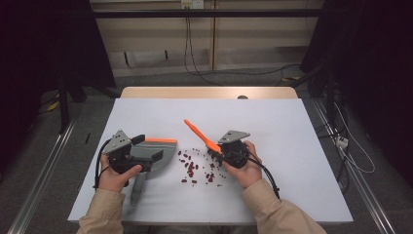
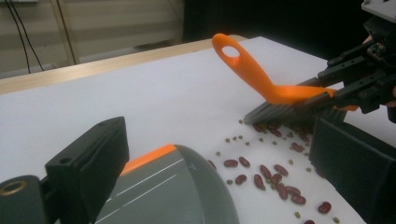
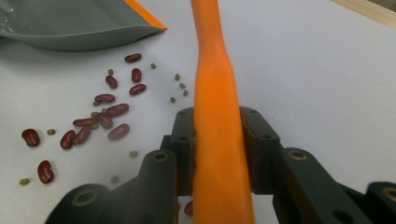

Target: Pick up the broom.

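Note:
A grey dustpan [image 1: 155,157] with an orange lip lies flat on the white table at the left, its handle pointing back toward the person. My left gripper [image 1: 148,147] is open, and the jaws straddle the dustpan [image 2: 163,191] without gripping it. To the right, my right gripper [image 1: 220,150] is shut on the handle of an orange brush [image 1: 197,130]. The brush [image 2: 252,70] has its grey bristles down on the table at the far edge of scattered red beans and small green beans [image 1: 192,168]. The right gripper [image 3: 217,140] clamps the orange handle [image 3: 215,70] between its pads.
The beans [image 2: 271,175] are spread between dustpan and brush, and several [image 3: 102,116] lie just short of the dustpan's lip. The white table top [image 1: 292,146] has a wooden strip along its far edge. Cables hang on the wall behind.

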{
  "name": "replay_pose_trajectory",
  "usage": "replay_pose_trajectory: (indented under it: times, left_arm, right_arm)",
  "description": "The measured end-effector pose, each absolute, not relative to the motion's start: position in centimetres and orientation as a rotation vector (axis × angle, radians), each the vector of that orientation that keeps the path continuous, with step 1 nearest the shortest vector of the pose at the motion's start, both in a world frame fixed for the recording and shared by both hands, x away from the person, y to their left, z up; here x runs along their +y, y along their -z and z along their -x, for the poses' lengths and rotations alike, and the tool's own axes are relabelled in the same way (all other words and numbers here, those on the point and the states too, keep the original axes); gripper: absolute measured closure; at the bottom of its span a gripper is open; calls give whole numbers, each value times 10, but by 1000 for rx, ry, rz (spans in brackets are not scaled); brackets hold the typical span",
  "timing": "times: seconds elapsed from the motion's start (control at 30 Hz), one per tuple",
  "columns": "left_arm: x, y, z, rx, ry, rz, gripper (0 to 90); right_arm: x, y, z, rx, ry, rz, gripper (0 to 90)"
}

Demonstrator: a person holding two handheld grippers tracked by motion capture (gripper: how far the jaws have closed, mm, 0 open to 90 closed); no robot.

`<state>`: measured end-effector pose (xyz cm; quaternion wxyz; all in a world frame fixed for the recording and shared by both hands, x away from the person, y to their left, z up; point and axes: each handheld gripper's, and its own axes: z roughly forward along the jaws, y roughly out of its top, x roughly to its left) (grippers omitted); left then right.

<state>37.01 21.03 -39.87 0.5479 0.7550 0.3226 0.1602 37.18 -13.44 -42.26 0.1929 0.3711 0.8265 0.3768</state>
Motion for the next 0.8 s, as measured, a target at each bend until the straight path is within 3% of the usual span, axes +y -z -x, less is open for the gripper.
replay_pose_trajectory:
  times: [0.33, 0.57, 0.8]
  left_arm:
    - [215, 401, -368, 773, -380, -1787, 49]
    - [217, 402, -368, 781, -374, -1775, 49]
    - [218, 403, -369, 788, -369, -1778, 49]
  right_arm:
    - [-147, 412, -377, 2302, -1127, -1026, 703]
    - [-163, 400, -404, 2262, -1229, -1010, 703]
    - [-167, 408, -432, 2274, -1315, -966, 703]
